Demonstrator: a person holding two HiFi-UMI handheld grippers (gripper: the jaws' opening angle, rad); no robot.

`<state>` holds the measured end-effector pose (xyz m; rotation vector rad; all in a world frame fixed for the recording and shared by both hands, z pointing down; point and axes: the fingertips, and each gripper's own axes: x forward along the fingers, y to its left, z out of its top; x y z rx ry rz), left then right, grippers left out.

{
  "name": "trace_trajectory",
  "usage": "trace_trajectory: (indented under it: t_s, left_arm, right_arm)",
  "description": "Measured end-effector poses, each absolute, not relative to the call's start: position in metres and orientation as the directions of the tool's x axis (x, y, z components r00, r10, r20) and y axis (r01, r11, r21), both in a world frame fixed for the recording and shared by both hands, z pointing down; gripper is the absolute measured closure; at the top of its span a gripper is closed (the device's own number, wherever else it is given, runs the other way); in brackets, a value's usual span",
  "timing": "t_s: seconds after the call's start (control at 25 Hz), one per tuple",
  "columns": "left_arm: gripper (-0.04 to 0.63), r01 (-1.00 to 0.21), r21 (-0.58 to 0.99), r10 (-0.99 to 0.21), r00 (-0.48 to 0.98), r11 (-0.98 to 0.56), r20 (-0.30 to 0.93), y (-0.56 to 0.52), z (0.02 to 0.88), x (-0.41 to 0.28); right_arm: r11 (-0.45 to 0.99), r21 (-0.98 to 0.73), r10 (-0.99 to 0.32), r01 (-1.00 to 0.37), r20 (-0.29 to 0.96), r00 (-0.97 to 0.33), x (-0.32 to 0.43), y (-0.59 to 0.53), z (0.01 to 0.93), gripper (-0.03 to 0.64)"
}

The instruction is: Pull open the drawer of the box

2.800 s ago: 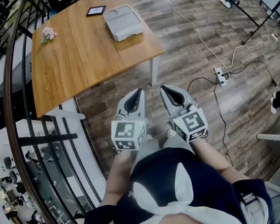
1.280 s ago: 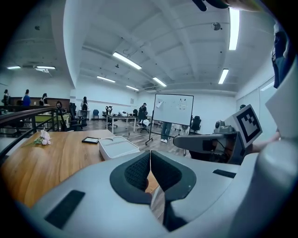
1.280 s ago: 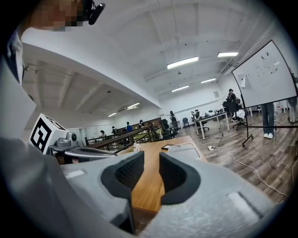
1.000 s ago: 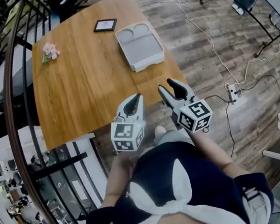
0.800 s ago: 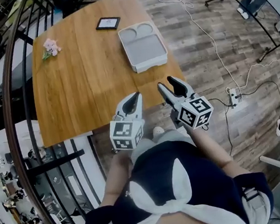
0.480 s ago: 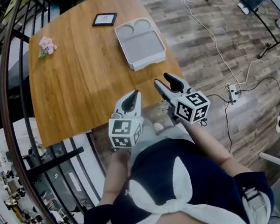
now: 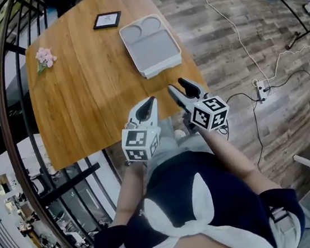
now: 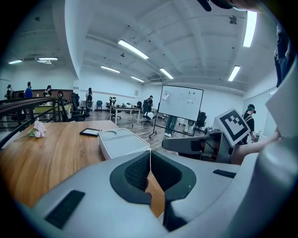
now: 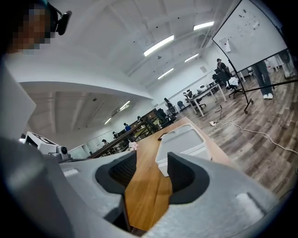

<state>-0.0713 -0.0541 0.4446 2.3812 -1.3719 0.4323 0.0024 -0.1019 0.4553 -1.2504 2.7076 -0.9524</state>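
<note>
1. In the head view, the near side of the box is too small to show a drawer front or handle.
2. In the left gripper view, the left gripper hides the box's near lower edge.
3. In the right gripper view, the right gripper covers part of the box's near end.
4. The dark flat item and the pink thing on the table are too small to identify.
</note>
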Motion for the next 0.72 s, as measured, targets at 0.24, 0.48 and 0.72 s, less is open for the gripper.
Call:
trace_trajectory:
  t_s: [0.24,0.48,0.72]
  left_arm:
    - [0.574,-0.858,0.158,-0.732,0.502,-0.489,0.46,-0.089,0.461,-0.07]
    - [0.574,-0.845,0.173,-0.698,0.519,-0.506,0.493,-0.11,0.48,-0.072]
    - [0.574,-0.843,0.184,-0.682,0.52,-0.505,0.513,-0.125,0.489,-0.083]
  right_arm:
    - [0.429,-0.605,-0.685,-0.671,0.266,-0.678,0.009,-0.127,0.486,0.411]
    - [0.386,-0.656,-0.667,-0.649,0.287,-0.687,0.001,-0.148,0.511,0.411]
    - [0.349,-0.677,-0.666,-0.648,0.308,-0.68,-0.004,-0.167,0.526,0.411]
